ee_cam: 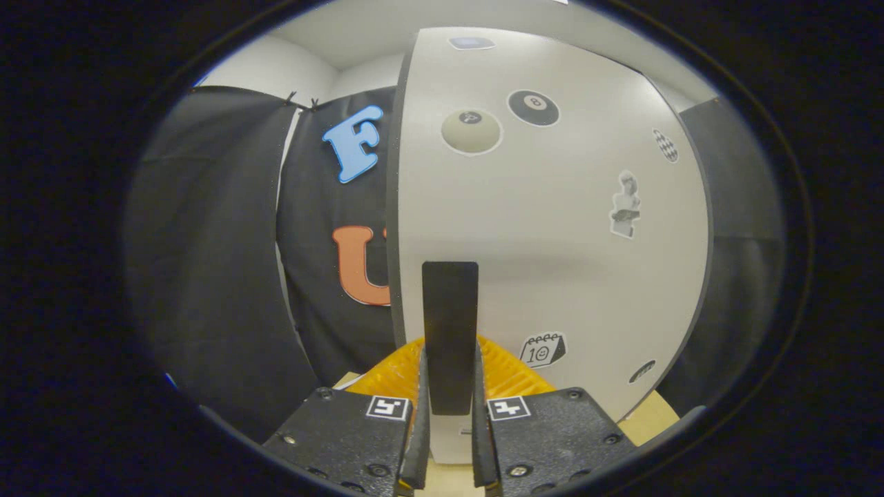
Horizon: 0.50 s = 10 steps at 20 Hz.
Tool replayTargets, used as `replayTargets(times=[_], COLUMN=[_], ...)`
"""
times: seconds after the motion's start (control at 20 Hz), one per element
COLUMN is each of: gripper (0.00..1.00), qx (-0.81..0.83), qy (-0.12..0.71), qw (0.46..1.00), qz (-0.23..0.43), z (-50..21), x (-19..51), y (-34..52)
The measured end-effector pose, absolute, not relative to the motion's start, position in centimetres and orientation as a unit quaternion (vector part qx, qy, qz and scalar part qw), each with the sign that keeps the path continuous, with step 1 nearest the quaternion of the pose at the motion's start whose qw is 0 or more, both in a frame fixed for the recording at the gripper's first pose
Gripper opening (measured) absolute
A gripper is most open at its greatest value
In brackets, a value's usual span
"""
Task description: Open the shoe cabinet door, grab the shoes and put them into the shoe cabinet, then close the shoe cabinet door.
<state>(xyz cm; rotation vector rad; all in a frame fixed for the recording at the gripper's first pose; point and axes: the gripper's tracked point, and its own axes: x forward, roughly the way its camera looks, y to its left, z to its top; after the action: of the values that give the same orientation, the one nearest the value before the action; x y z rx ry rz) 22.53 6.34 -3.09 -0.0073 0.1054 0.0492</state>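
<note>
The white shoe cabinet door (pixel 552 235) stands close in front of me, dotted with stickers. A flat black handle (pixel 450 331) sticks out from it, upright. My gripper (pixel 449 376) is shut on this handle, one finger pressed against each side of its lower half. The door's left edge (pixel 394 207) shows as a dark line against the booth wall. No shoes can be seen.
Black cloth hangs to the left and right of the door. A pale wooden surface (pixel 656 414) shows below the door's lower right corner and between the fingers' bases.
</note>
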Motion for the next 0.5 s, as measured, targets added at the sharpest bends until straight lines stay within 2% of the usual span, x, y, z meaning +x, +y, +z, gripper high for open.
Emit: replayTargets(times=[0.5], gripper=[0.28], qx=[0.001], qy=[0.053], qw=[0.991], qz=[0.119], z=[-2.6], x=[15.2], y=[4.6])
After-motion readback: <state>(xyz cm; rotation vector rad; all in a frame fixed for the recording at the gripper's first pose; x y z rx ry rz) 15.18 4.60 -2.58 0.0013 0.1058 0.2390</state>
